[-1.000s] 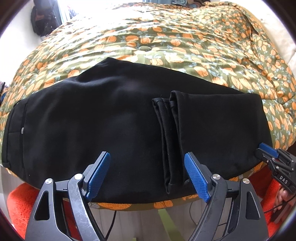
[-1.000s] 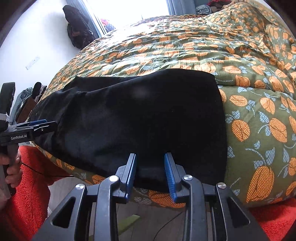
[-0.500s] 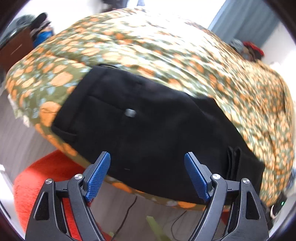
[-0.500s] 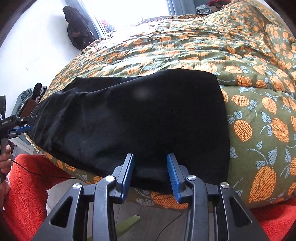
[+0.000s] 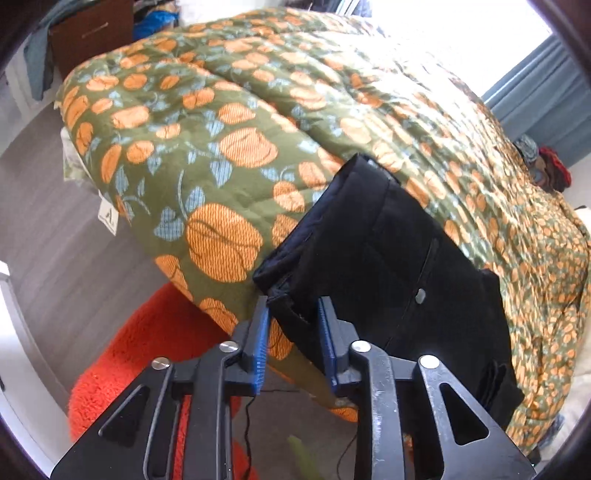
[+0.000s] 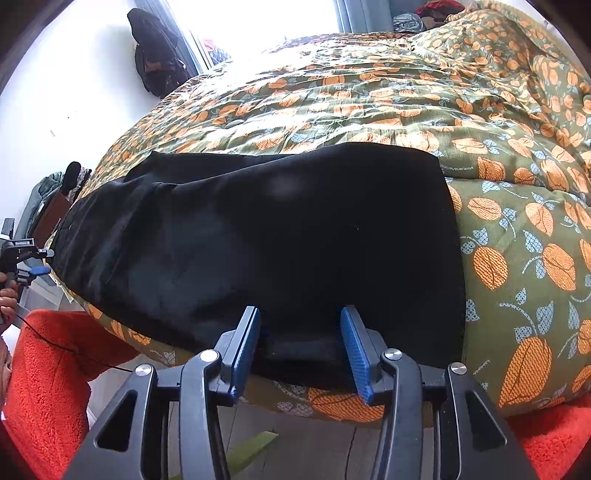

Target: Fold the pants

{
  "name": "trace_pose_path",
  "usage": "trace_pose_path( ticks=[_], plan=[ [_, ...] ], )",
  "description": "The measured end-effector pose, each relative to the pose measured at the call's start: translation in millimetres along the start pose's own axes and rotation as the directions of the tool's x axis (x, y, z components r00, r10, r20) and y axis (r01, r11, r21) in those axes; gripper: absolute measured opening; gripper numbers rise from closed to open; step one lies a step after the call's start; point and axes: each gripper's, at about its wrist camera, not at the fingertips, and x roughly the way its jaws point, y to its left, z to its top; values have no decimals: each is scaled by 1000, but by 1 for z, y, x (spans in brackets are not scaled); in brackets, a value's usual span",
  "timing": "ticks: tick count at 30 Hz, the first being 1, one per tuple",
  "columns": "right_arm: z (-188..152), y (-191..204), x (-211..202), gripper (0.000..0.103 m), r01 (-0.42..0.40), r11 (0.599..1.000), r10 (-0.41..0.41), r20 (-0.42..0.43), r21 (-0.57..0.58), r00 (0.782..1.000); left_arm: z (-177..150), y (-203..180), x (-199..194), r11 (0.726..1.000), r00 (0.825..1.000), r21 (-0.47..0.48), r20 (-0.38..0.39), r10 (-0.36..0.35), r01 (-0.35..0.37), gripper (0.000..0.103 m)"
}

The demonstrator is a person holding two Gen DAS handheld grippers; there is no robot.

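Black pants (image 6: pixel 280 236) lie folded across the near edge of the bed, waistband end to the left. In the left wrist view the pants (image 5: pixel 399 258) show their waistband corner and a back pocket button. My left gripper (image 5: pixel 293 328) has its blue pads narrowed around the waistband corner, with cloth between them. It also shows in the right wrist view (image 6: pixel 33 258) at the far left. My right gripper (image 6: pixel 301 343) straddles the pants' near folded edge with its pads apart, the cloth lying loose between them.
A green quilt with orange pumpkins (image 6: pixel 369 92) covers the bed (image 5: pixel 229 122). An orange shaggy rug (image 5: pixel 147 350) lies on the grey floor below the bed edge. A brown box (image 5: pixel 92 33) stands beyond the bed's left corner. A thin black cable (image 6: pixel 74 350) trails over the rug.
My left gripper swung left along the bed edge to the waistband corner and narrowed from wide open onto it. My right gripper opened a little wider over the folded edge.
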Motion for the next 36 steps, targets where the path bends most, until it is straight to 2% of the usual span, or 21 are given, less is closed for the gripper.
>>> trace_pose_path(
  ticks=[2, 4, 6, 9, 10, 11, 13, 15, 17, 19, 21, 24, 26, 30, 33, 34, 35, 36],
  plan=[
    [-1, 0, 0, 46, 1, 1000, -1, 2, -4, 1000, 11, -8, -3, 999, 999, 26, 19, -30, 29, 13],
    [-1, 0, 0, 46, 0, 1000, 0, 1, -5, 1000, 22, -11, 8, 998, 999, 45, 1, -36, 35, 13],
    [0, 1, 0, 46, 1, 1000, -1, 0, -6, 1000, 26, -6, 23, 999, 1000, 45, -25, -9, 10, 15],
    [0, 0, -1, 47, -2, 1000, 2, 2, -2, 1000, 21, 10, 22, 999, 999, -6, -17, -36, 36, 31],
    [0, 0, -1, 47, -4, 1000, 4, 4, 0, 1000, 19, 15, 15, 998, 999, -25, 0, -53, 53, 39],
    [-1, -1, -1, 47, -6, 1000, 6, 4, 0, 1000, 16, 20, 8, 997, 998, -43, 22, -62, 63, 53],
    [-1, -1, -1, 47, -8, 1000, 8, 5, -2, 1000, 10, 31, -3, 994, 996, -90, 76, -56, 63, 61],
    [-1, -2, 0, 47, -9, 1000, 9, 4, -4, 1000, 6, 39, -4, 990, 995, -122, 84, -60, 70, 60],
    [-1, -1, 0, 47, -9, 1000, 9, 4, -3, 1000, 2, 42, 4, 984, 993, -141, 66, -97, 105, 47],
    [-1, -1, 1, 47, -10, 1000, 10, 3, 1, 1000, -3, 39, 14, 978, 990, -155, 45, -133, 139, 47],
    [-1, 0, 1, 49, -8, 1000, 8, 4, 1, 1000, -7, 37, 24, 978, 991, -162, 28, -130, 133, 47],
    [-1, 1, 1, 50, -6, 1000, 6, 5, -4, 1000, -8, 39, 35, 971, 989, -189, 36, -143, 147, 50],
    [-2, 1, 1, 50, -10, 1000, 10, 7, -3, 1000, -6, 41, 41, 961, 983, -210, 47, -175, 181, 49],
    [-2, 1, 1, 50, -13, 1000, 13, 8, -1, 1000, -5, 51, 52, 911, 951, -274, 93, -294, 308, 49],
    [-3, 0, 1, 50, -14, 1000, 14, 8, -1, 1000, -8, 68, 64, 845, 916, -354, 119, -384, 400, 48],
    [-3, 0, 1, 50, -15, 1000, 15, 7, 1, 1000, -9, 70, 63, 832, 908, -365, 129, -399, 418, 41],
    [-2, 0, 1, 50, -17, 1000, 17, 7, 2, 1000, -9, 69, 60, 834, 907, -357, 133, -400, 420, 34],
    [-3, 0, 1, 50, -18, 1000, 18, 8, 3, 1000, -9, 66, 54, 848, 912, -337, 135, -387, 410, 31]
  ],
)
